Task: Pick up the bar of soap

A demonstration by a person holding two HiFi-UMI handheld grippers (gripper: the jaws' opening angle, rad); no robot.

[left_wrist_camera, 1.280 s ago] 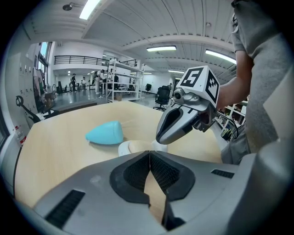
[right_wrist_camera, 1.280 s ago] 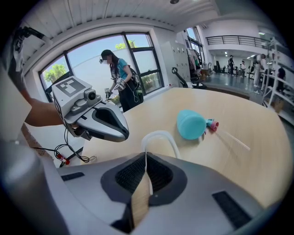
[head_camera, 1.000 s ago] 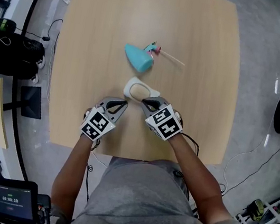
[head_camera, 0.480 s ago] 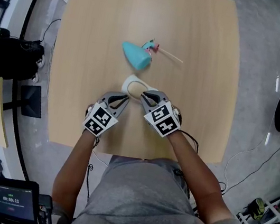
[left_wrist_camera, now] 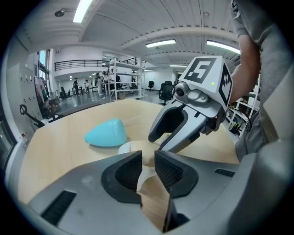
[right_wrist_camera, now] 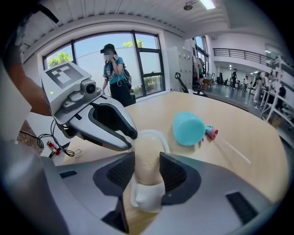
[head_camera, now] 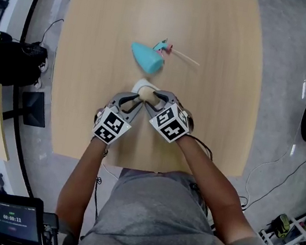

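Note:
A beige bar of soap (head_camera: pixel 145 92) lies in a white dish (head_camera: pixel 138 84) on the wooden table (head_camera: pixel 223 55). My right gripper (head_camera: pixel 152 98) straddles the soap (right_wrist_camera: pixel 147 156). Its jaws are opening, and the bar stands between the pads, close to both. My left gripper (head_camera: pixel 135 102) sits just left of it, tips at the dish's near edge. Its jaws are opening too, only a narrow gap, with nothing between them (left_wrist_camera: pixel 148 160). The dish's rim (left_wrist_camera: pixel 126 148) shows just beyond the left tips. In the right gripper view the dish (right_wrist_camera: pixel 148 197) shows below the jaws.
A teal bottle (head_camera: pixel 147 57) with a pink tip and a thin straw lies just beyond the dish, also seen as the teal bottle (right_wrist_camera: pixel 188 128) to the right. A person (right_wrist_camera: pixel 112 73) stands by the far windows. Black gear and cables lie on the floor left of the table.
Both grippers moved forward to the dish. The right jaws went from shut to spread around the soap. The left jaws parted slightly.

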